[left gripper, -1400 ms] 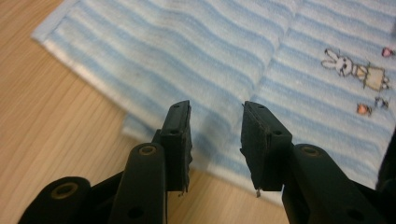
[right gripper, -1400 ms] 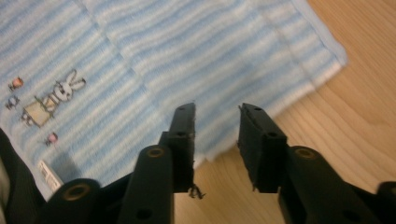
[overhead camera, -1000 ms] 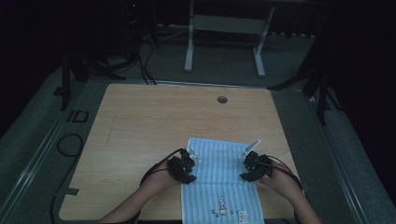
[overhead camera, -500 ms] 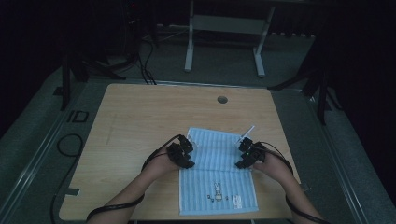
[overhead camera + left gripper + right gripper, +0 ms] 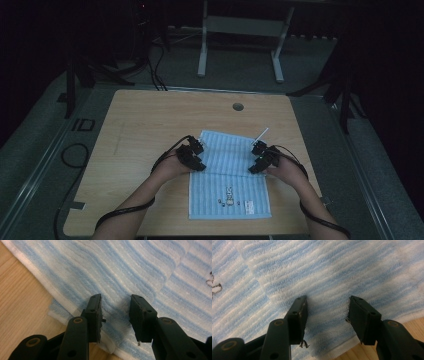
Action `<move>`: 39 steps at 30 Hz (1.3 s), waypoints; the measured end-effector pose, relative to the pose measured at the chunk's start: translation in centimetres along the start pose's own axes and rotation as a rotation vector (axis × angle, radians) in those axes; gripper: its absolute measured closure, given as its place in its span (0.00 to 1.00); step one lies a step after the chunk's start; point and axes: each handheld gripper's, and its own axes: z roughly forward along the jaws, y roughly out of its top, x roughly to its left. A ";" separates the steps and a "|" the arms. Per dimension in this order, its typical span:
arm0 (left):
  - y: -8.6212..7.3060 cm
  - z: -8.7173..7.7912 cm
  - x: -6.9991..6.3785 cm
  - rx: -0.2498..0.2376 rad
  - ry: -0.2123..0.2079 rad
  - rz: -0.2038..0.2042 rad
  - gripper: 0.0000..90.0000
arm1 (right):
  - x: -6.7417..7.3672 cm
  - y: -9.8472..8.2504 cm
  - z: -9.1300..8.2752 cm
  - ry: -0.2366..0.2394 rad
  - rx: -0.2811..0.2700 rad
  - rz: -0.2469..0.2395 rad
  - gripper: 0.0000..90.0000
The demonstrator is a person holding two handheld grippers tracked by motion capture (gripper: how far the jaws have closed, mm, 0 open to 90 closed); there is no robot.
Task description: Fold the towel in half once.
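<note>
Two grippers: one per hand, both over the towel, mid-frame in high view.
Towel (image 5: 230, 177): blue/white striped, lies flat on table (image 5: 150, 120), lower centre of high view; far part looks folded over, fold line running btwn the grippers; small print + label near its bottom edge.
Left gripper (image 5: 196, 154): at towel's left edge; in left gripper view (image 5: 115, 312) jaws stand apart, tips down at the cloth, nothing pinched btwn pads.
Right gripper (image 5: 259, 156): at towel's right edge; in right gripper view (image 5: 327, 312) jaws have just been opening, gap wide, cloth beneath, not gripped.
Table edge: bare wood at lower left of left gripper view, lower right of right gripper view.
</note>
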 end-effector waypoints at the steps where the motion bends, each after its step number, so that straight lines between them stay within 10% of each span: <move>1: -0.2 -0.1 -0.4 0.006 0.003 0.009 0.68 | 0.1 -0.1 0.0 0.002 -0.008 -0.004 0.54; 12: 0.0 -2.0 -1.0 0.047 0.035 0.033 0.60 | 1.2 -0.3 -1.7 0.025 -0.014 -0.050 0.52; 20: 3.9 -3.0 3.4 -0.013 0.131 -0.086 0.52 | -3.5 1.7 -5.2 -0.066 -0.017 0.013 0.54; 31: 6.7 1.1 7.1 0.071 0.176 -0.147 0.48 | -8.2 3.7 -1.0 -0.077 0.086 0.175 0.56; 39: 6.8 2.3 7.5 0.075 0.181 -0.146 0.48 | -8.7 3.7 0.6 -0.085 0.106 0.161 0.67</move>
